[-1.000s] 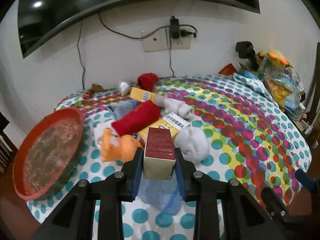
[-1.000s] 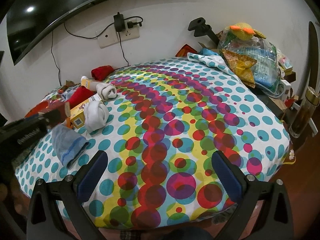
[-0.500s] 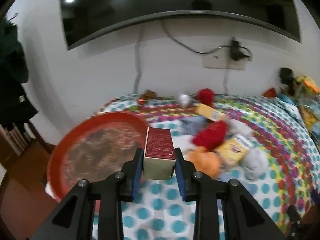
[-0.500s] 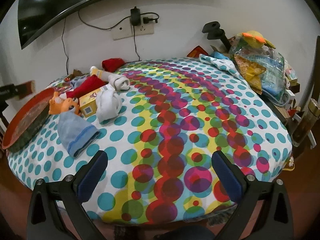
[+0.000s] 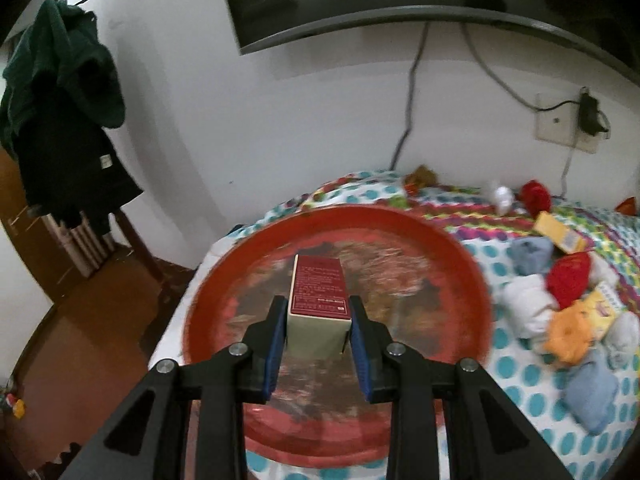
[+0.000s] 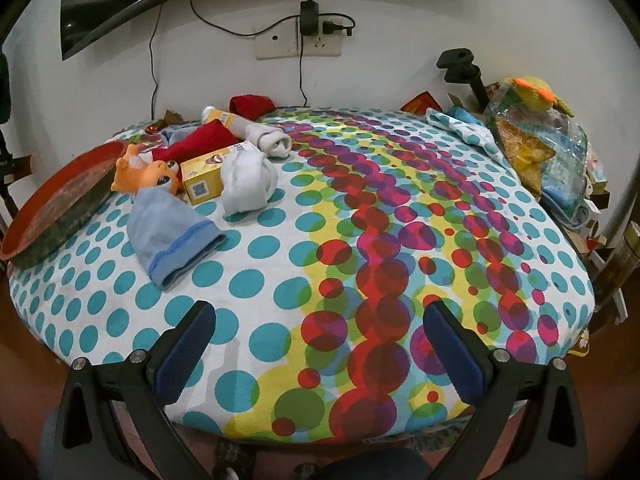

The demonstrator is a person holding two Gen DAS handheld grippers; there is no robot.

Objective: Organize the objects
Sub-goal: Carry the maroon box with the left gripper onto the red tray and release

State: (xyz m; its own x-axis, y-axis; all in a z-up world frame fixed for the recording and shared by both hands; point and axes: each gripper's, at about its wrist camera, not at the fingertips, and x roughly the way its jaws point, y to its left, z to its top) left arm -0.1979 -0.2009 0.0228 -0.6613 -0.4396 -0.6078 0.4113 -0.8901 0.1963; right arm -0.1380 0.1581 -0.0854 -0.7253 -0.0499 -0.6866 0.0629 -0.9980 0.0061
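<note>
No legible text; QR code on yellow box (image 6: 202, 182).

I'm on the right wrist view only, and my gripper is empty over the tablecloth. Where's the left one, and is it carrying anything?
Observer: The left gripper is shut on a maroon-topped box, and the red tray fills the view behind it.
Operator: Is there anything in the tray? I only see its rim side-on.
Observer: Nothing that I can make out. Its floor shows only a worn, mottled brown pattern, and part of it is hidden behind the box and fingers.
Operator: Anything beyond the tray on that side?
Observer: Yes. A dark green garment hangs by the wall over the wooden floor, out of your frame.
</note>
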